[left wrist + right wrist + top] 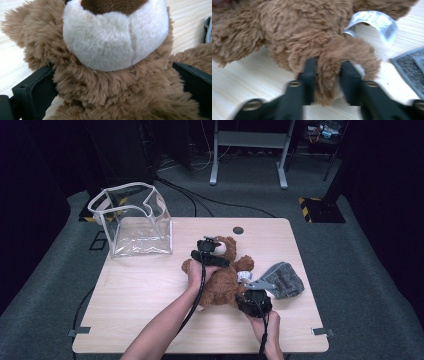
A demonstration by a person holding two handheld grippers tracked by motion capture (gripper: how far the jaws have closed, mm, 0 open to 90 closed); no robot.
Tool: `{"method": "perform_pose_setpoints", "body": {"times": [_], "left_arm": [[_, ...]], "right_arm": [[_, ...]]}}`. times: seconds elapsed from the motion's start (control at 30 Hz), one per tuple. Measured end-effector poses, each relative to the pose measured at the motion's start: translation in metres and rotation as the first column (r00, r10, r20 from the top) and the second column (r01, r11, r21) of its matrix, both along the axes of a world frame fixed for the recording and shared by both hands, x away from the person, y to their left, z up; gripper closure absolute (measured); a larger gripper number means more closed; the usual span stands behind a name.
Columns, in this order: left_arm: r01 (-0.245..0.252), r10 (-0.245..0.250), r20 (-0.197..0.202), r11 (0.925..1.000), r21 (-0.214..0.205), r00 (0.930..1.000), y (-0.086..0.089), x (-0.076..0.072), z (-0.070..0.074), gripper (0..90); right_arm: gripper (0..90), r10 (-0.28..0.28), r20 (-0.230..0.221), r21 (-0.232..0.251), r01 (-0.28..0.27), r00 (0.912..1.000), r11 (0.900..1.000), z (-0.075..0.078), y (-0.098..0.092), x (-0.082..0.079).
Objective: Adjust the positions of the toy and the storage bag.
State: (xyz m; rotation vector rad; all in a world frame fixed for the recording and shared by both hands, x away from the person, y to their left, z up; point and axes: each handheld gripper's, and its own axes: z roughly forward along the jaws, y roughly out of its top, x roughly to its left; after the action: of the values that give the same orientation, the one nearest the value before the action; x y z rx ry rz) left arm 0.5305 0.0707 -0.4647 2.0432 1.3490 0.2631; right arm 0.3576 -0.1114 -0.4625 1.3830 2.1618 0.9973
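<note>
Nearest the front edge of the table, the right gripper has its jaws either side of the teddy bear's leg. They are only partly apart, the fur fills the gap, and whether they really pinch it I cannot tell. Farther in, the left gripper is spread wide around the bear's neck, just below the pale muzzle, its jaws flanking the fur without squeezing.

The bear lies on its back near the middle of the table, right of centre, with a grey cloth touching its right side. Its long axis runs from the front edge toward the far edge, head pointing away and slightly left, feet toward the person.

Risk, as I judge it: if the leg grip is loose, a lift would leave the soft body sagging and it could slide out, and the white label might snag. The clear bag stands at the far left corner, slumped, so its mouth may fold shut.
</note>
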Motion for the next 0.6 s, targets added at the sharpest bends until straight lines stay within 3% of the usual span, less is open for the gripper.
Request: {"method": "perform_pose_setpoints", "body": {"times": [0.1, 0.13, 0.23, 0.27, 0.33, 0.4, 0.47, 0.5, 0.53, 0.57, 0.6], "left_arm": [[-0.002, 0.002, -0.001, 1.0000, -0.004, 1.0000, 0.002, 0.001, -0.003, 0.0], [0.001, -0.001, -0.006, 1.0000, -0.006, 1.0000, 0.003, 0.001, -0.004, 0.0], [0.003, -0.003, -0.004, 1.0000, -0.008, 1.0000, 0.003, 0.001, -0.005, 0.0], [0.006, -0.006, -0.001, 0.9999, -0.016, 1.0000, 0.005, 0.001, -0.007, 0.0], [0.012, -0.012, 0.001, 0.9999, -0.009, 0.9999, 0.005, 0.001, -0.007, 0.0], [0.012, -0.012, -0.006, 0.9999, -0.007, 0.9999, 0.005, 0.001, -0.009, 0.0], [0.010, -0.010, -0.013, 0.9999, -0.013, 0.9999, 0.005, 0.001, -0.010, 0.2], [0.012, -0.012, -0.024, 0.9999, -0.006, 0.9996, 0.004, 0.001, -0.012, 2.4], [0.012, -0.012, -0.024, 0.9999, -0.006, 0.9996, 0.004, 0.001, -0.012, 3.8], [0.014, -0.014, -0.026, 0.9998, -0.017, 0.9996, 0.003, 0.000, -0.014, 7.1], [0.014, -0.014, -0.026, 0.9998, -0.017, 0.9996, 0.003, 0.000, -0.014, 10.3]], "right_arm": [[19.4, -0.026, 0.020, 0.037, 0.025, 0.9995, 0.9990, 0.003, -0.014, -0.004], [13.3, -0.035, 0.039, 0.040, 0.033, 0.9986, 0.9986, 0.004, -0.020, -0.007], [6.5, -0.057, 0.058, 0.041, 0.055, 0.9967, 0.9976, 0.005, -0.030, -0.012], [2.2, -0.097, 0.059, 0.048, 0.094, 0.9935, 0.9944, 0.003, -0.046, -0.019], [1.5, -0.115, 0.056, 0.042, 0.113, 0.9918, 0.9927, 0.001, -0.051, -0.021], [0.0, -0.186, 0.037, 0.033, 0.185, 0.9819, 0.9822, -0.011, -0.072, -0.029], [0.0, -0.201, 0.033, 0.020, 0.201, 0.9790, 0.9795, -0.014, -0.077, -0.030], [0.0, -0.253, 0.018, -0.002, 0.253, 0.9674, 0.9675, -0.024, -0.092, -0.035], [0.0, -0.253, 0.018, -0.002, 0.253, 0.9674, 0.9675, -0.024, -0.092, -0.035], [0.1, -0.285, 0.010, -0.012, 0.285, 0.9586, 0.9586, -0.029, -0.102, -0.038], [0.1, -0.285, 0.010, -0.012, 0.285, 0.9586, 0.9586, -0.029, -0.102, -0.038]]}}
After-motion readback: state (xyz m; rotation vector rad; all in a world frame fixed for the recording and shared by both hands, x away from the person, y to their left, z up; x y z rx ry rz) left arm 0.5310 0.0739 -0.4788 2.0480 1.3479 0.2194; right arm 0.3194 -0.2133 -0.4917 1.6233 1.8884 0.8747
